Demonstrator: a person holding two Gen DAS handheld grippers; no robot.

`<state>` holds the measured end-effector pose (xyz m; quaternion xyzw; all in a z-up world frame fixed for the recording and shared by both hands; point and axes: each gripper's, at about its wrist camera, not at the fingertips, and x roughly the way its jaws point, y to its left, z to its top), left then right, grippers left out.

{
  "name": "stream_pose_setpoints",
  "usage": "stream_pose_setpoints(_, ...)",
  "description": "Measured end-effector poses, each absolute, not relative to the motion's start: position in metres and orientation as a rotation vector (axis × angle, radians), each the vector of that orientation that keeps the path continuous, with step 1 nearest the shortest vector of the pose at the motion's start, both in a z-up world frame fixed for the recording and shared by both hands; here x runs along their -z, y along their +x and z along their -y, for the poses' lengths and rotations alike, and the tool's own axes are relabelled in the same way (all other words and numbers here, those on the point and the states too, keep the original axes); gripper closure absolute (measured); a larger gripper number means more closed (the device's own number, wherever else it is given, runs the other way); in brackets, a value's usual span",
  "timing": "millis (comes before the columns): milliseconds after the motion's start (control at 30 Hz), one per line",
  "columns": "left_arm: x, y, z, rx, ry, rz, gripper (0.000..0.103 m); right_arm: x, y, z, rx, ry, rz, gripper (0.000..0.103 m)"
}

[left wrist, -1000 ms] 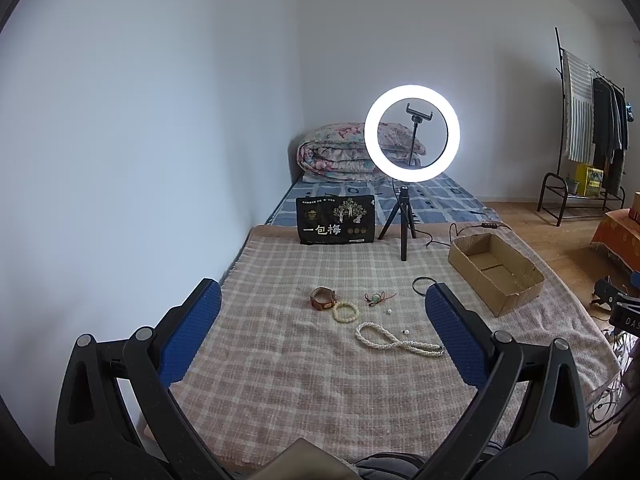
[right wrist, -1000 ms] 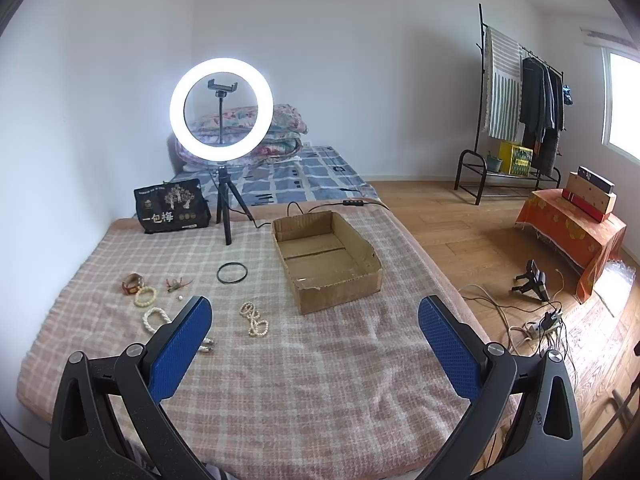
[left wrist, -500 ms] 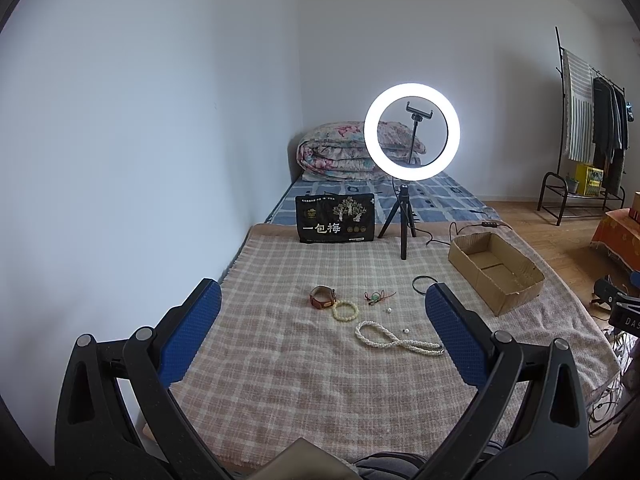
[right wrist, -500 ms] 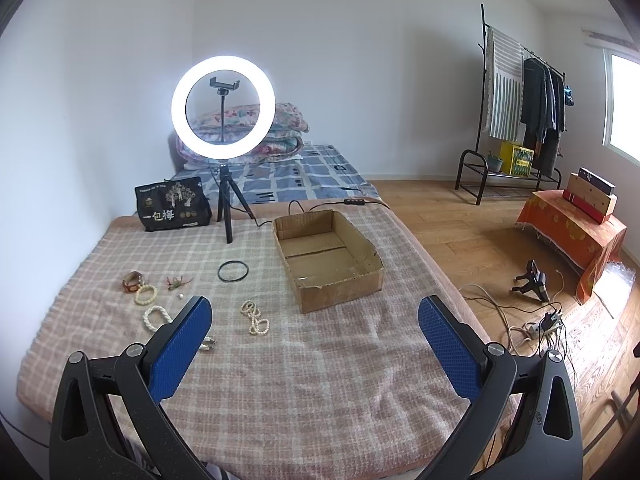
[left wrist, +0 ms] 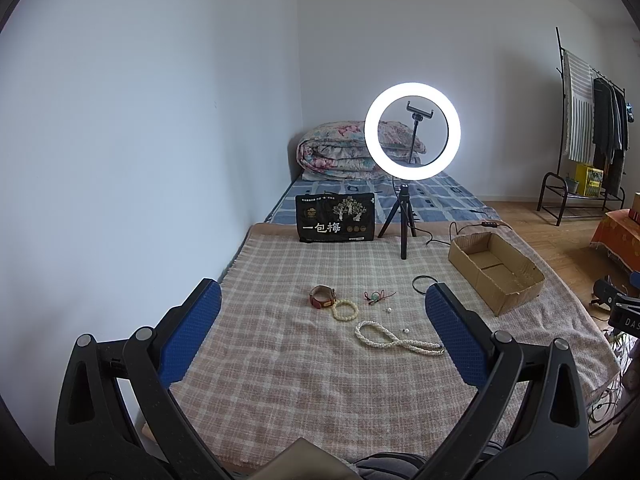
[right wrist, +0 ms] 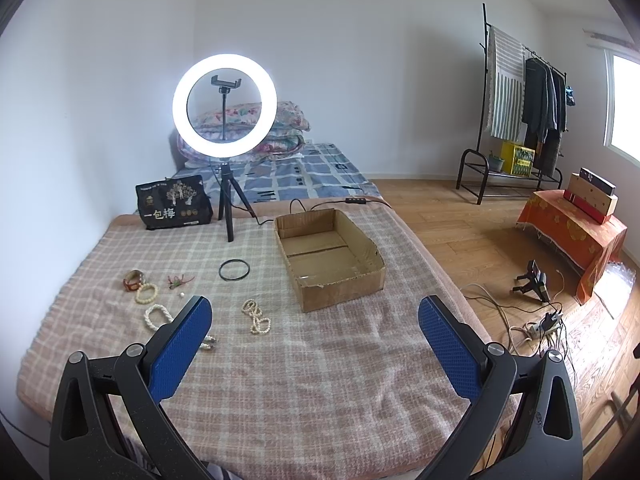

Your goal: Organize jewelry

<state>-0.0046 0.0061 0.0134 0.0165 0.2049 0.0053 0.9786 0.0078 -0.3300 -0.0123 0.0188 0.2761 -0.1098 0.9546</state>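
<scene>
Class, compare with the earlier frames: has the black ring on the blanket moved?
No. The black ring lies in the same spot between the tripod and the cardboard box.

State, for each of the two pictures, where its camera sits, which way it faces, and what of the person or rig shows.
Left wrist: rides the left gripper, above the blanket's near edge, facing the scattered jewelry; its two blue fingers show, spread.
Right wrist: rides the right gripper, further right, facing the cardboard box and floor; its spread fingers show.
Shared: ring light, box, black ring, white bead strand.

Bright ring light [left wrist: 412,131] glare, sharp, fisheye-warped edges
</scene>
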Motion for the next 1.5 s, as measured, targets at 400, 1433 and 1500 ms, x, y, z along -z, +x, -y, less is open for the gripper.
stream_pose_setpoints(400,-0.005,-0.006,-0.003,-0.012,0.040,-0.414,0.000,0.013,0.018,0.331,0.241,0.035,-0.573,0.000)
stream_pose_setpoints(1433,-0.033,0.067,-0.024,-0.038,0.092,-0.379,0.000,-0.022,0.066,0.332,0.252,-0.136,-0.548,0.000)
stream_pose_setpoints(1500,-0.039,0.076,-0.029,-0.040,0.094,-0.377,0.000,-0.025,0.071,0.325,0.226,-0.144,-0.545,0.000)
